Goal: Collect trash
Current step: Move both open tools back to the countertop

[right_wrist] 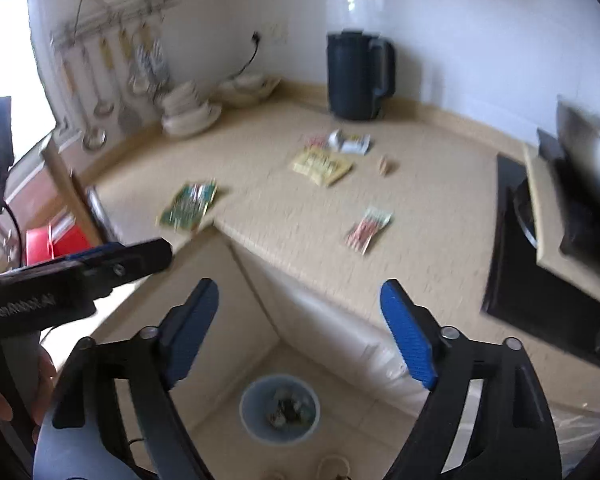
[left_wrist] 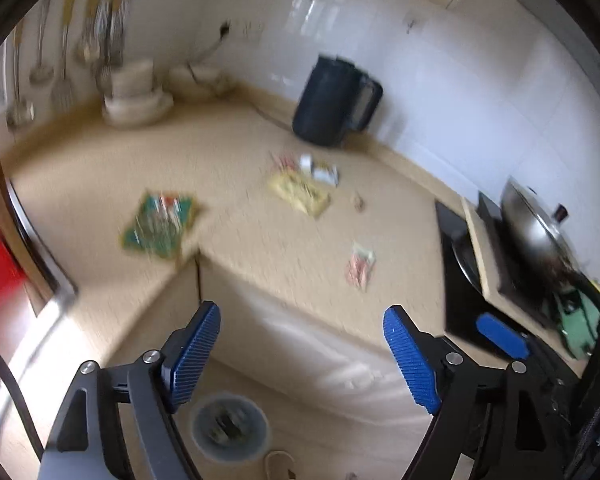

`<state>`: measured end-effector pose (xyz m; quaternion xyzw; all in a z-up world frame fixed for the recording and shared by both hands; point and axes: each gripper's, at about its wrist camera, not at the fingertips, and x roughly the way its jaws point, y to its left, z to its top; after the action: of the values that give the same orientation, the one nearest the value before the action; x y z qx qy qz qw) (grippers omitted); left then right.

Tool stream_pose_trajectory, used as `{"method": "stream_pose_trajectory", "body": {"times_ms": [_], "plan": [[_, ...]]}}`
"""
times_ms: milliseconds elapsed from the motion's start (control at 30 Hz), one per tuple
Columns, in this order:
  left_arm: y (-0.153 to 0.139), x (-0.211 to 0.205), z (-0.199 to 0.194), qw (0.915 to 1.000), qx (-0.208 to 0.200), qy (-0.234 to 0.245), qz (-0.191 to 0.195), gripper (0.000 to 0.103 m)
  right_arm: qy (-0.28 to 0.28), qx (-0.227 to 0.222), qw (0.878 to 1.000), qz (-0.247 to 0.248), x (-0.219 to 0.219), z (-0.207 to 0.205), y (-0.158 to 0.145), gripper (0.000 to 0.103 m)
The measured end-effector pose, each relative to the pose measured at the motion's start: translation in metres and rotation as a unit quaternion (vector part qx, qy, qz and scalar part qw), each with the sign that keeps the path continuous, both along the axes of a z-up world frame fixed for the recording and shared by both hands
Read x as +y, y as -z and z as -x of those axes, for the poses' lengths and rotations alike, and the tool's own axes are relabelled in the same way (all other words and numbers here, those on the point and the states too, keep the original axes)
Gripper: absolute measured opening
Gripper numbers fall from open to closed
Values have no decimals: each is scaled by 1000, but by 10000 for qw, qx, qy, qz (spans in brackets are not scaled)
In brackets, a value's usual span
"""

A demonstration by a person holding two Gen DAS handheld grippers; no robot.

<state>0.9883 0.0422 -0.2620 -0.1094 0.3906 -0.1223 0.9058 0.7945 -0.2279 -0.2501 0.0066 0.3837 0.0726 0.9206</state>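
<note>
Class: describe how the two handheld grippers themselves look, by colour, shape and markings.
The left gripper and right gripper match: black angular linkage arms with silver pivot bolts and ribbed blue finger pads. Seen from the right wrist, the left one's black body bears blurred white lettering.

A: State the right claw condition.
B: Jaws apart, nothing between them, above a bin on the floor holding scraps.
A: Items on the surface?
B: Green wrapper at the edge, yellow packet, striped wrapper, dark kettle near the wall.
</note>
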Motion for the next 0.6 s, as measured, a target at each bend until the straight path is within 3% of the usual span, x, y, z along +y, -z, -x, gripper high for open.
{"method": "stream_pose_trajectory", "body": {"times_ms": [67, 167, 333, 600], "plan": [[-11, -8, -4, 9996, -131, -80, -238, 89, 82, -73, 9999, -52, -7, -9, -6, 83], [-8, -12, -22, 9983, -144, -184, -534, 90, 277, -82, 9993, -225, -19, -28, -1, 83], [20, -33, -73, 9949, 150, -177, -979, 90, 630, 342, 9967, -385, -40, -84, 46, 84], [58, -52, -147, 9918, 607, -260, -1090, 90, 728, 1089, 9910, -280, -48, -153, 124, 80]]}}
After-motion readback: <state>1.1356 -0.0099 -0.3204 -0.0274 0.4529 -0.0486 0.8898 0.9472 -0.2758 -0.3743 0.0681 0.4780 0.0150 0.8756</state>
